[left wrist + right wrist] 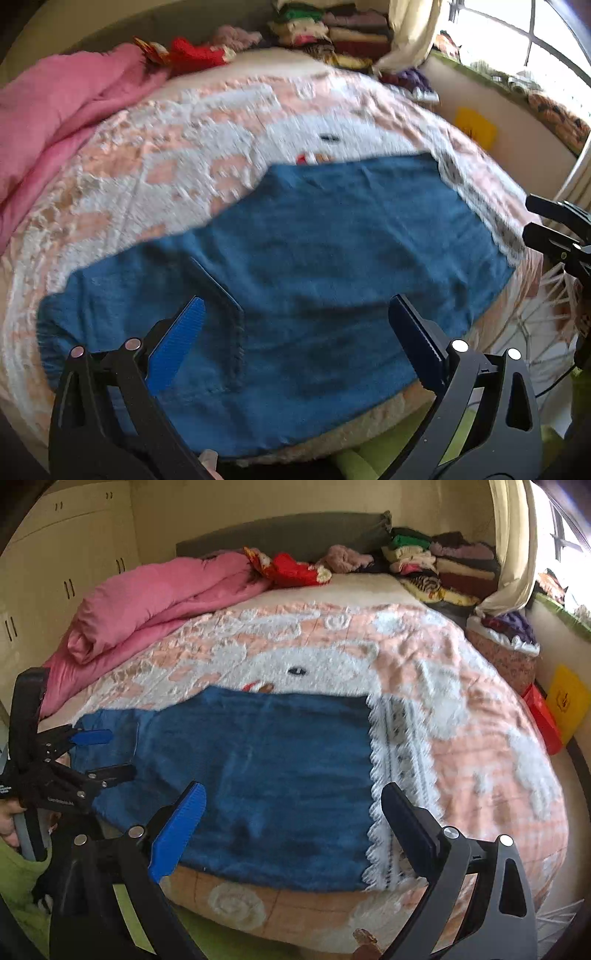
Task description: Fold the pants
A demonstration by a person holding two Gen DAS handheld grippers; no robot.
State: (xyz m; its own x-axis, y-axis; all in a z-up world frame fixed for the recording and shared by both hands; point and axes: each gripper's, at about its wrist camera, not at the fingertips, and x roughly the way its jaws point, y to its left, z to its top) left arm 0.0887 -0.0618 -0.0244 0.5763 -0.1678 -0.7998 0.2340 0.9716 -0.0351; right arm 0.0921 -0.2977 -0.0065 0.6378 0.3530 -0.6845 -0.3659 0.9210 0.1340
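no readable text, small white lettering on the left tongs (107, 755) too blurred to read

Bright window (524, 40) glare, motion blur, fisheye warping

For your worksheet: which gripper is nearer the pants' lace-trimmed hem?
Right. The right gripper hangs open by the lace hem; the left gripper is open over the pants' pocket end, away from it.

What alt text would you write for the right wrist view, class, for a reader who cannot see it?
Blue pants lie flat near the front edge of a bed covered by a peach-and-white blanket, with the open right tongs above them. The left tongs, also open, reach in at the pants' left end; a pink quilt lies behind.
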